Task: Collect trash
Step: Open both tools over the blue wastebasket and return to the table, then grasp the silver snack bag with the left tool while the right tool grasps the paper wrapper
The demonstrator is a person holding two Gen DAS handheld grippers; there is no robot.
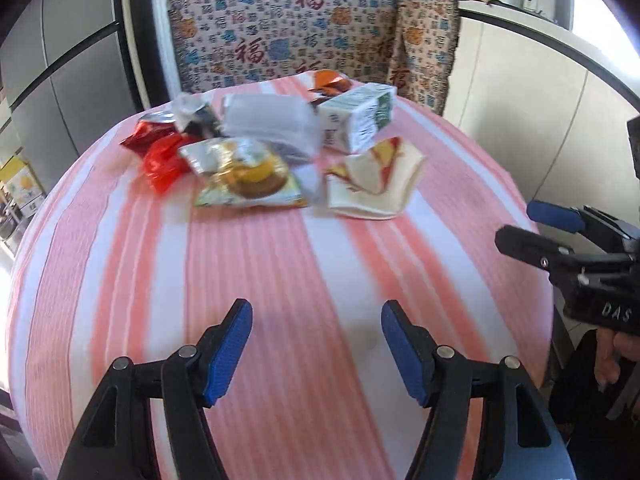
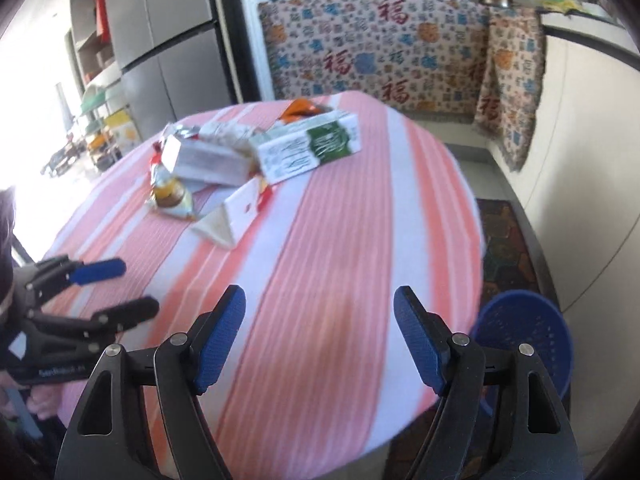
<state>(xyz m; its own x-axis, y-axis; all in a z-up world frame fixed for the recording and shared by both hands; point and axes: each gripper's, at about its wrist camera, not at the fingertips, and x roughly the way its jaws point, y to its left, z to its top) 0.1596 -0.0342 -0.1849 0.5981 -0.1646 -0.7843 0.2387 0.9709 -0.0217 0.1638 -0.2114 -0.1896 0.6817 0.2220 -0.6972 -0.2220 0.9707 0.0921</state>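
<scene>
Left wrist view
Left claw [image 1: 316, 344]: lower centre of the frame, jaws apart, nothing between the ribbed blue pads.
Trash pile [image 1: 256, 148]: upper centre, well apart from the claw, on the far part of the worktop [image 1: 280, 280].
Shapes and materials: boxy white-and-green carton [image 1: 358, 120]; folded cream paper wrapper [image 1: 374, 182] with red and yellow print; glossy foil snack bag [image 1: 244, 174]; crinkled red plastic [image 1: 162, 162]; milky translucent bag [image 1: 268, 120].
Worktop: round, under a ribbed pink-and-white striped cloth.
Right claw [image 1: 520, 226]: right edge, jaws apart, empty.

Right wrist view
Right claw [image 2: 320, 338]: lower centre, jaws wide, empty.
Trash: upper left of centre, well apart from the claw; carton [image 2: 308, 148] lying on its side, cream wrapper [image 2: 234, 218] nearest.
Basket [image 2: 524, 344]: blue perforated plastic, lower right, on the floor beside the worktop.
Left claw [image 2: 120, 288]: left edge, parted, empty.
</scene>
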